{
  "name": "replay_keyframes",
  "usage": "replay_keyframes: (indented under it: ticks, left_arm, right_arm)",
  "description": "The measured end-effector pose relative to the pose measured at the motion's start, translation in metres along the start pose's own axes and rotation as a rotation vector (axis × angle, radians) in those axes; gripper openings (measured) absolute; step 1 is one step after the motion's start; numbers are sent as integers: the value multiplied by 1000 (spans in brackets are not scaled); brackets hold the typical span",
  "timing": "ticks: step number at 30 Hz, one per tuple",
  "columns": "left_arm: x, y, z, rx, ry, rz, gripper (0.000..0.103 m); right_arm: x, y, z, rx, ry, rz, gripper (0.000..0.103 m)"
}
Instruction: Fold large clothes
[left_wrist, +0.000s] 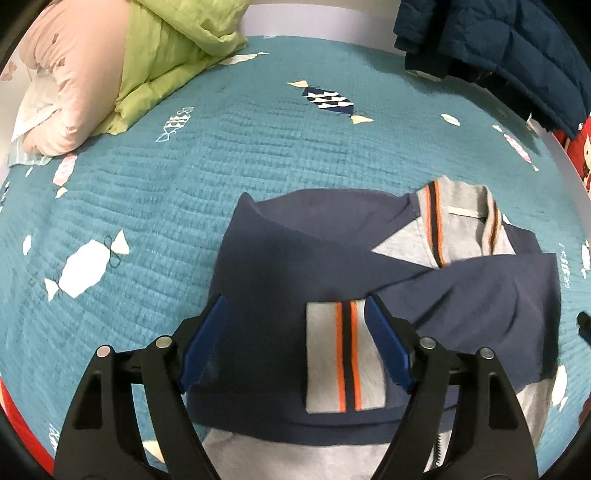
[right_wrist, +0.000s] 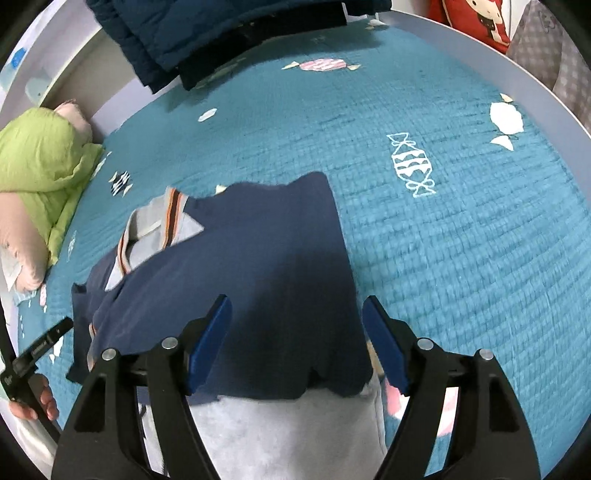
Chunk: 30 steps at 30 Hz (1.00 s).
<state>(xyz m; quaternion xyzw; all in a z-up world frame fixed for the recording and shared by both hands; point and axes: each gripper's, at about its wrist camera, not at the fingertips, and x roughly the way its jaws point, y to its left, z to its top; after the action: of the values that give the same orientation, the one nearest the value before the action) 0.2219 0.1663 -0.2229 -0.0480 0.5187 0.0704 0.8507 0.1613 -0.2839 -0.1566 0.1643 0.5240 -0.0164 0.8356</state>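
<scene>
We see our left tool spread wide with nothing pinched, its blue pads apart above the navy jacket, whose grey cuff with orange stripes lies between the fingers. Our right tool is likewise spread and grips nothing; the folded navy sleeve lies under and ahead of it. The jacket rests on the teal bedspread, its striped collar ahead and right of the left tool. A green quilt sits far ahead to the left.
</scene>
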Motion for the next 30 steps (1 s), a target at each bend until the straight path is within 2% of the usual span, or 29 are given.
replay_keyframes:
  ticks: [6, 12, 14, 18, 20, 21, 22, 23, 24, 25, 26, 30]
  left_arm:
    - [19, 16, 27, -35, 14, 18, 78]
    - [51, 36, 45, -112, 81, -2, 78]
    - [64, 43, 47, -155, 108, -25, 78]
    - [88, 53, 44, -254, 167, -118, 77]
    - [92, 53, 41, -277, 161, -108, 69]
    - [91, 50, 42, -254, 142, -95, 51]
    - [89, 47, 42, -229, 134, -109, 27]
    - [88, 45, 43, -217, 128, -123, 21]
    - [85, 44, 43, -219, 121, -127, 15]
    - [84, 44, 44, -224, 118, -128, 12]
    - [82, 43, 45, -238, 115, -128, 12]
    - [69, 39, 50, -244, 88, -125, 10]
  right_arm:
    - [12, -2, 41, 19, -5, 11, 70]
    - [49, -4, 70, 40, 39, -9, 70]
    - [66, -7, 74, 62, 73, -13, 70]
    - [93, -9, 77, 85, 129, -3, 70]
    - [105, -8, 76, 80, 153, -9, 72]
    - [107, -6, 75, 68, 142, -25, 70]
    - [106, -3, 74, 50, 129, -47, 63]
    - [104, 0, 73, 21, 116, -83, 53]
    - [102, 3, 73, -3, 107, -102, 33]
    - [99, 4, 74, -8, 102, -70, 14]
    - [96, 5, 74, -3, 100, -54, 10]
    - [79, 10, 76, -6, 53, -67, 8]
